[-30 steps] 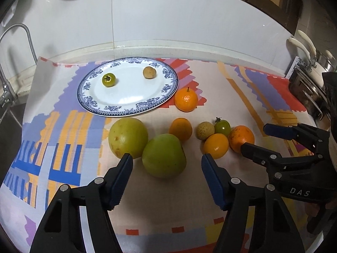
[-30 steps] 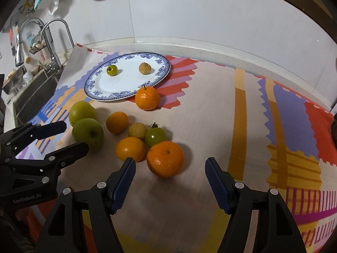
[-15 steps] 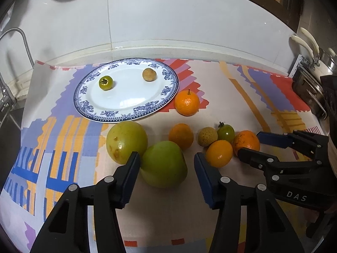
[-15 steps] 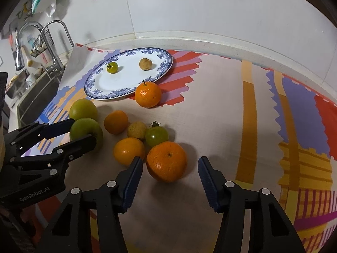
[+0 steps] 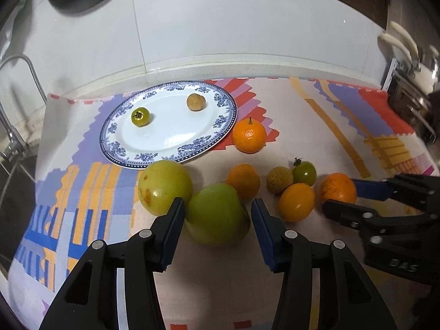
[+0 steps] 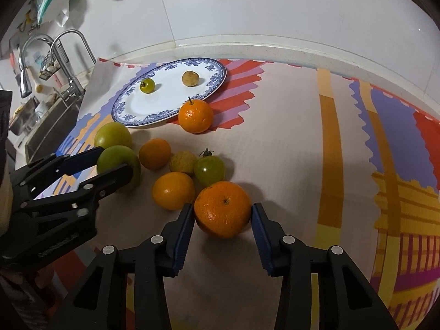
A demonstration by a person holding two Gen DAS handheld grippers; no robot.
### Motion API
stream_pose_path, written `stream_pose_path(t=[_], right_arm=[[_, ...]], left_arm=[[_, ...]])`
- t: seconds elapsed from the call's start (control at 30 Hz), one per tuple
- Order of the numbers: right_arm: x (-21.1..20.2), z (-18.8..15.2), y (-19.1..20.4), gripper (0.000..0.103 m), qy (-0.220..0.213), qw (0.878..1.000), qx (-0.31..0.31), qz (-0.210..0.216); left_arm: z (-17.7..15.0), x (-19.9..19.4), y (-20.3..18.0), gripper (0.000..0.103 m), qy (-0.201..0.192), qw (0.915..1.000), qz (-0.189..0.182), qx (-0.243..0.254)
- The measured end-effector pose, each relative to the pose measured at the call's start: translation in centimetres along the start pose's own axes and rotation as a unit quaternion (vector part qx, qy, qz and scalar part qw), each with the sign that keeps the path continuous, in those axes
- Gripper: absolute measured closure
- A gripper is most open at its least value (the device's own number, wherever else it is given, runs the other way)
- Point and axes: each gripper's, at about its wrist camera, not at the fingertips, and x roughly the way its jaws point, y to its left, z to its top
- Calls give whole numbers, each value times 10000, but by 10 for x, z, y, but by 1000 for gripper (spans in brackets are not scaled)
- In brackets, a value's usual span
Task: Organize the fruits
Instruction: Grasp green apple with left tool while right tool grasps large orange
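While I watch through both wrist cameras, I take the blue-and-white patterned oval plate [image 5: 220, 122] as my landmark on the surface, which is covered by a multicoloured patterned cloth [image 5: 316, 126].

On the plate sit a small green tomato [image 5: 140, 116] and a small round brown fruit [image 5: 195, 102], well apart from each other. Just beside the plate's right rim stands a stemmed orange tangerine [image 5: 249, 136].

Nearer to me than the plate, a large yellow-green round fruit [image 5: 164, 187] lies close to its front rim, touching a large green apple-like fruit [image 5: 217, 214]. My left gripper [image 5: 217, 220] straddles that green fruit, its jaws partly open on either side; the left pad seems to touch it, but I cannot tell if the right one does.

Further right of these, still in front of the plate, lies a cluster: a small orange citrus [image 5: 243, 181], a rough yellowish round fruit [image 5: 279, 179], a green tomato with a dark stem [image 5: 304, 173] and a smooth orange-yellow fruit [image 5: 296, 202].

At the cluster's far end from the plate sits a big dimpled orange [image 6: 222, 209]. My right gripper [image 6: 222, 221] brackets it, jaws narrowed until both blue pads [image 6: 184, 228] sit at its sides, apparently in contact, with the orange resting on the cloth.

Left of the plate, beyond the cloth, a chrome tap [image 6: 66, 60] rises over a sink.
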Motion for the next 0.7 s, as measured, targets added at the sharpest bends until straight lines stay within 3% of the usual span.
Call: stream_pose_path(t=[0.7], right_arm=[[-25,-6,16,60,-212,9996,168,-32]], left_arm=[[-6,-31,10,58,-269,9987,-432,-36]])
